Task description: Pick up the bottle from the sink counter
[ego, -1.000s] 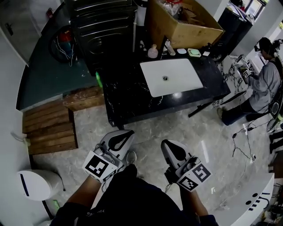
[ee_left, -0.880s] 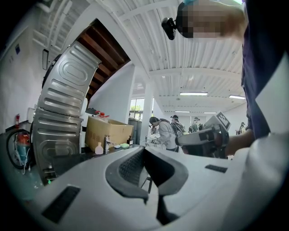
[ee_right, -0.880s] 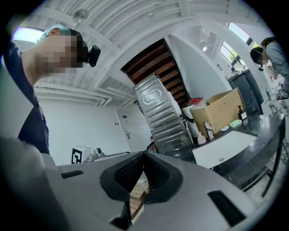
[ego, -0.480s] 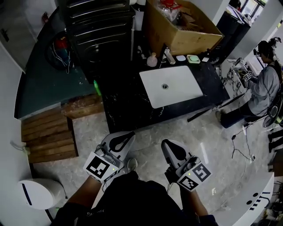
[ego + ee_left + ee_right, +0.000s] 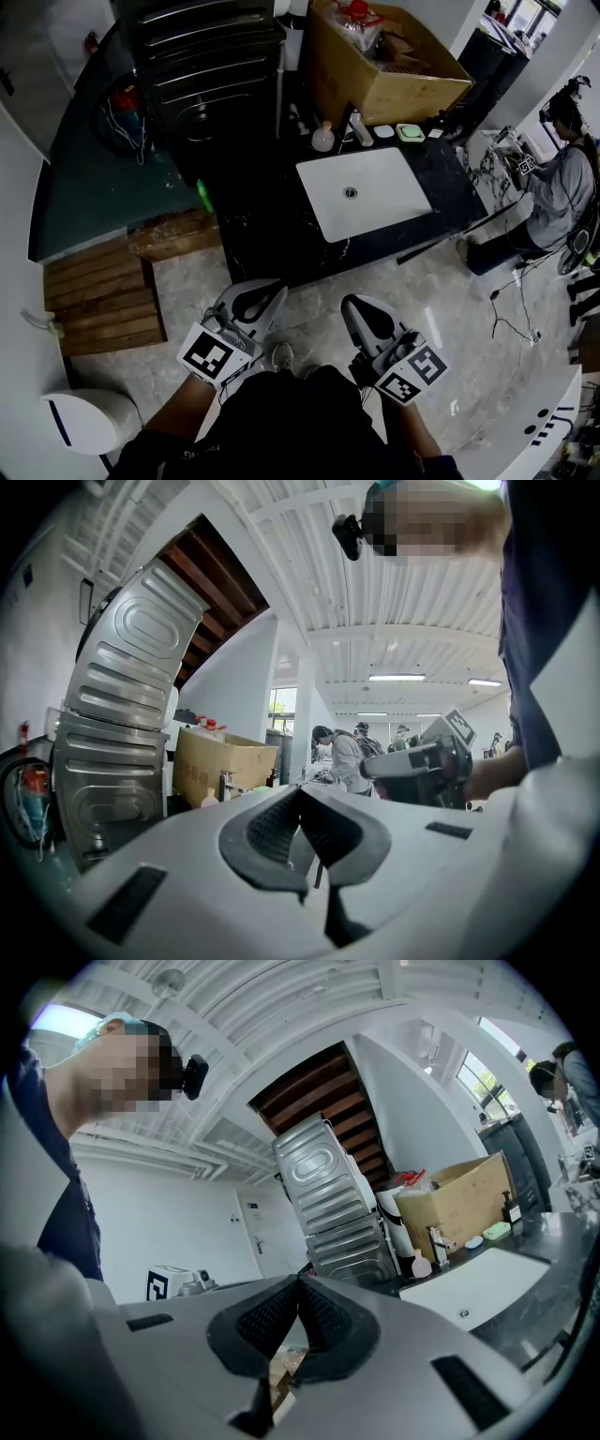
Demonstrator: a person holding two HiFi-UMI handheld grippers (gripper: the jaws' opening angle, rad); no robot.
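**Two claws pressed shut, bottle far back on the counter**

Both grippers are held low in front of the person, side by side and apart, over pale tiled floor [image 5: 394, 272]. The left gripper [image 5: 265, 289] has its jaws pressed together with nothing between them. The right gripper [image 5: 354, 307] is the same, closed on nothing.

Only the head view lays out the whole scene. The pink bottle [image 5: 323, 138] stands upright at the back of the black counter [image 5: 272, 220], just beside the faucet [image 5: 359, 127]. The white basin [image 5: 375, 202] lies between the bottle and the counter's near edge. A cardboard box [image 5: 394, 80] sits close behind the bottle, and a ribbed metal machine [image 5: 220, 56] rises to the box's left.

The right gripper view shows the bottle from the side, small and round-bodied against the box, and takes in a white wall with a door [image 5: 246, 1227]. The left gripper view catches the bottle only as a tiny shape at the foot of the box. It also shows the right gripper from the side and people at work in the room beyond.

Open floor runs from the grippers up to the counter's front edge. A wooden pallet [image 5: 103, 281] borders that floor on the left. On the right are loose cables [image 5: 516, 309] and a seated person [image 5: 562, 192] past the counter's corner. A white bin [image 5: 84, 417] stands low at the left, behind the grippers.
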